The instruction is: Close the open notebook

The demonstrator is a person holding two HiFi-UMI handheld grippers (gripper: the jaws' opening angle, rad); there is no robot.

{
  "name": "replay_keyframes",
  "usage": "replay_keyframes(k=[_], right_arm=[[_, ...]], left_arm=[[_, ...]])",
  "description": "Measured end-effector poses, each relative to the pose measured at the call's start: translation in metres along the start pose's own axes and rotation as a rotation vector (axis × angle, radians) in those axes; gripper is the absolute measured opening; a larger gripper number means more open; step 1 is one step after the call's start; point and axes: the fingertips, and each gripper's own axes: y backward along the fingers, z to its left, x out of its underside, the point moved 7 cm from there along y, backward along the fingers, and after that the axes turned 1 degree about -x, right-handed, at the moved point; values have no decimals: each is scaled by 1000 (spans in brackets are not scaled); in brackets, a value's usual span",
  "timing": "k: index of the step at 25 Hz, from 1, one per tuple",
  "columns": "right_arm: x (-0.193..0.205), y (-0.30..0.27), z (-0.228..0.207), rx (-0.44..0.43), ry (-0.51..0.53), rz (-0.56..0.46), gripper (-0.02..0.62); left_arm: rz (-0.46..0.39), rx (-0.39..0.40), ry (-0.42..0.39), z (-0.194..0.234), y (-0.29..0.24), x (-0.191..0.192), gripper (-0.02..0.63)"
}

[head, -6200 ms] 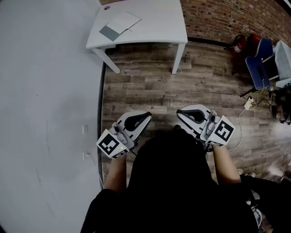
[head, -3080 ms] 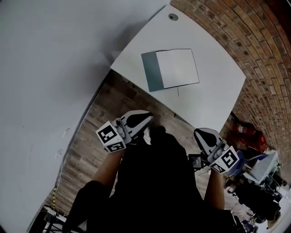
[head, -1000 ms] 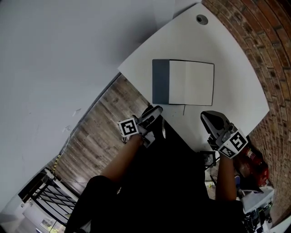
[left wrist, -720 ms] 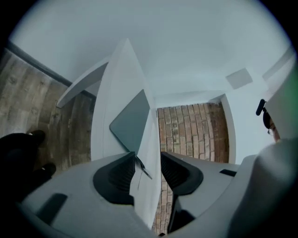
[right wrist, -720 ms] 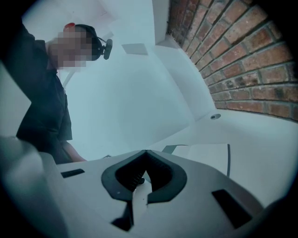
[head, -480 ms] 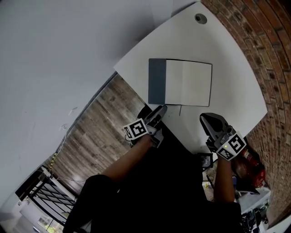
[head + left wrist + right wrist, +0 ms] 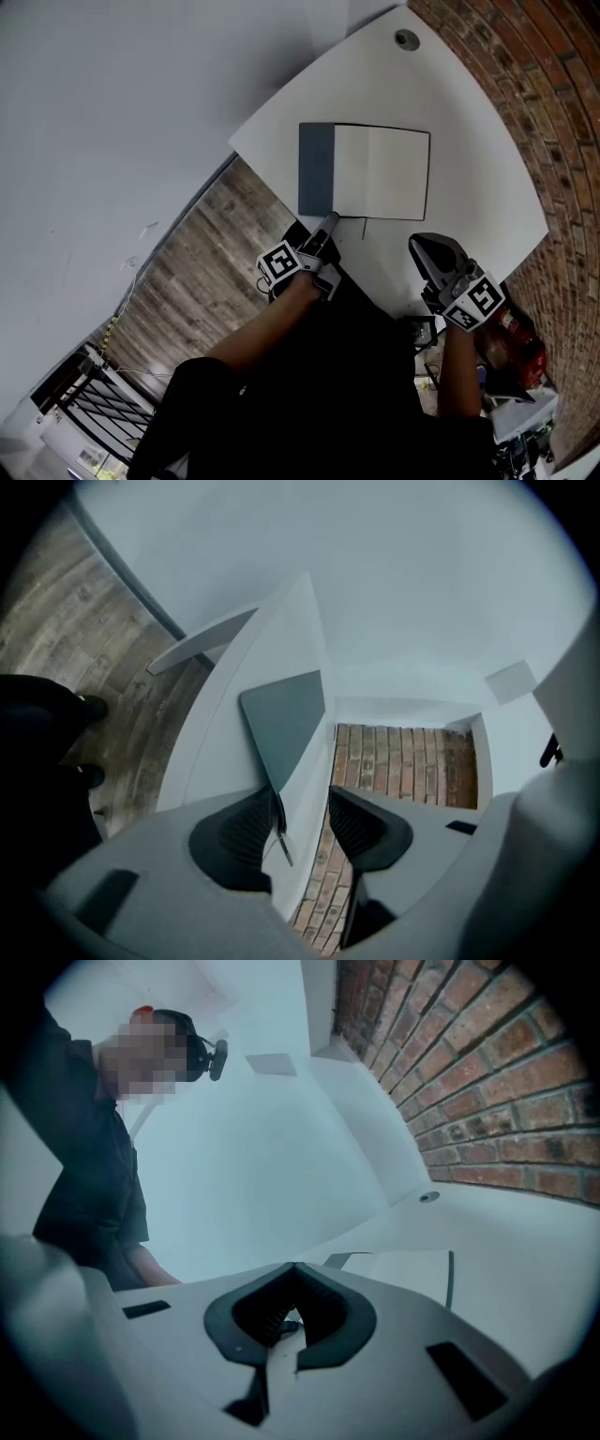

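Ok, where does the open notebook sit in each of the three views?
Head view: notebook upper centre, lying open.
Left gripper view: notebook in the middle, grey cover showing.
Right gripper view: notebook low, right of centre.
Shared landmark: brick wall.

Black top (image 7: pixel 366 375); white left tongs (image 7: pixel 331 218), right tongs (image 7: pixel 419 243); black-patterned marker cubes (image 7: pixel 281 265).

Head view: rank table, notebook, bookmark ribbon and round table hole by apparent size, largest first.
1. table
2. notebook
3. ribbon and round hole: both tiny, one long and thin, the other compact, so too close to rank.
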Motion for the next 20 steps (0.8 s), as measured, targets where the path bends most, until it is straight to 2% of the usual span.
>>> replay_keyframes(k=[5, 9, 13, 20], right_arm=[[3, 5, -2, 6, -6, -7, 5], [6, 7, -2, 5, -10, -10, 5], [7, 9, -1, 8, -13, -22, 5], [10, 17, -3, 21, -16, -30, 5]], left_arm=[[-22, 23, 59, -2, 0, 3, 195], [-36, 12, 93, -2, -5, 7, 197], [-38, -13, 76, -2, -10, 9, 213], [-72, 8, 104, -2, -18, 5, 213]])
